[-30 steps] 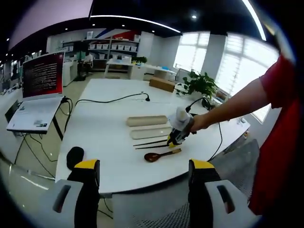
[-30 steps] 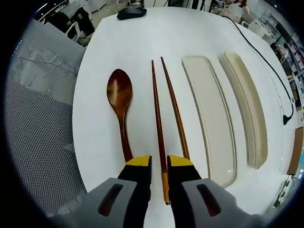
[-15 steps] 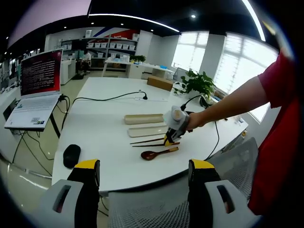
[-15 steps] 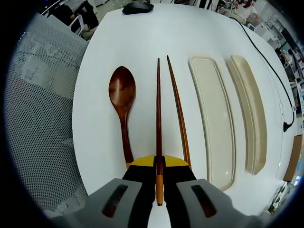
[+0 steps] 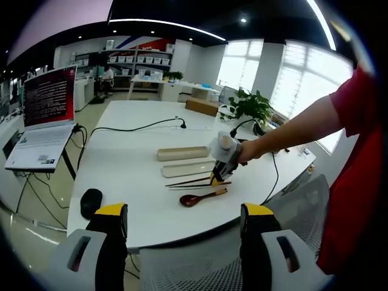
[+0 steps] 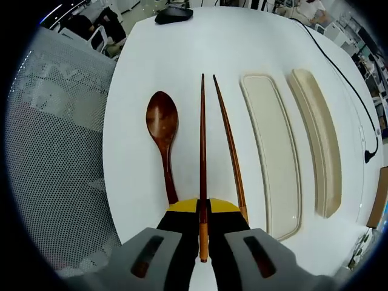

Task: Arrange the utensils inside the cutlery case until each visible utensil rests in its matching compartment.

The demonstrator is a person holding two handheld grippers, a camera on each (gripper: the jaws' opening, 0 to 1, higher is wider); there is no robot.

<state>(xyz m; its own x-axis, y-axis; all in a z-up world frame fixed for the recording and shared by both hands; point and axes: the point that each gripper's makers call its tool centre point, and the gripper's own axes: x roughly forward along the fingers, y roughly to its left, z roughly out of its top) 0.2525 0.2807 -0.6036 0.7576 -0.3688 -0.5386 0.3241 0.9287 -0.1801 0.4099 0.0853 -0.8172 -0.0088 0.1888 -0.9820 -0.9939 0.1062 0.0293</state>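
Right gripper view, left to right: mesh chair back (image 6: 54, 151) off the edge of the white tabletop (image 6: 130, 109). Wooden spoon (image 6: 163, 136) flat on the tabletop, bowl pointing away, handle running back toward the right tool (image 6: 203, 209). Just beside it, one chopstick (image 6: 202, 145) pinched near its orange end between the jaws of that tool, shaft pointing straight ahead. Second chopstick (image 6: 229, 148) lying free just to the right, close to the held one at the far tips and spreading apart toward the tool. Further right, the two long cream halves of the cutlery case: the near tray (image 6: 273, 151) lying open side up with nothing in it, the far half (image 6: 318, 136) alongside, apart from it. Black cable (image 6: 339, 66) trailing across the far right corner; black mouse (image 6: 173, 13) at the far end of the tabletop.

Left gripper view, left to right: open laptop (image 5: 45, 115) on a stand, then the left tool (image 5: 185, 209) held clear of the tabletop, jaws set wide with nothing between them. Beyond, case halves, chopsticks and spoon small in the distance, apparently in the same row. Potted plant (image 5: 251, 106) behind; red sleeve (image 5: 354, 121) at far right.
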